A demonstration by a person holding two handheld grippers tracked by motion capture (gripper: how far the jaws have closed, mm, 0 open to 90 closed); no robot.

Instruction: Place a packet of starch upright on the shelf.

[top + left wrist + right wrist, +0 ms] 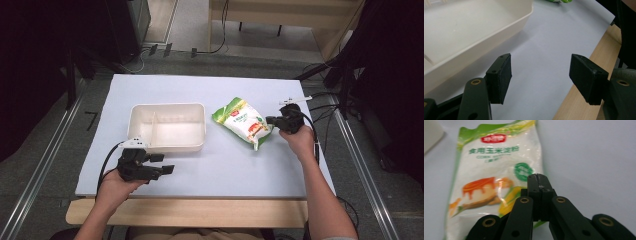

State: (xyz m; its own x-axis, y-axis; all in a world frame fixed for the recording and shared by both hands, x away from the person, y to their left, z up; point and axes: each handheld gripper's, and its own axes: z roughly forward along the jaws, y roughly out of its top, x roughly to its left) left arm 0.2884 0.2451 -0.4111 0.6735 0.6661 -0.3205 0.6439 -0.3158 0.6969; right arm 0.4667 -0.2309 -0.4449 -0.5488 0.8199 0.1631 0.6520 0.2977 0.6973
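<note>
A green and white bag of corn starch [243, 122] lies flat on the white table cover, right of centre. My right gripper [269, 120] is at the bag's right edge, pointing left at it. In the right gripper view its jaws [539, 178] are pressed together with nothing between them, just above the bag [491, 170]. A cream two-compartment tray [167, 106] sits left of the bag. My left gripper [164, 163] rests near the table's front left, just in front of the tray. Its jaws [540, 75] stand wide open over bare cover, with the tray's wall [474, 42] to their left.
The white cover [225, 165] stops short of the wooden table edge [200, 210] at the front; that edge [579, 100] lies close under the left gripper. Cables and dark equipment stand on the floor to the right and behind the table.
</note>
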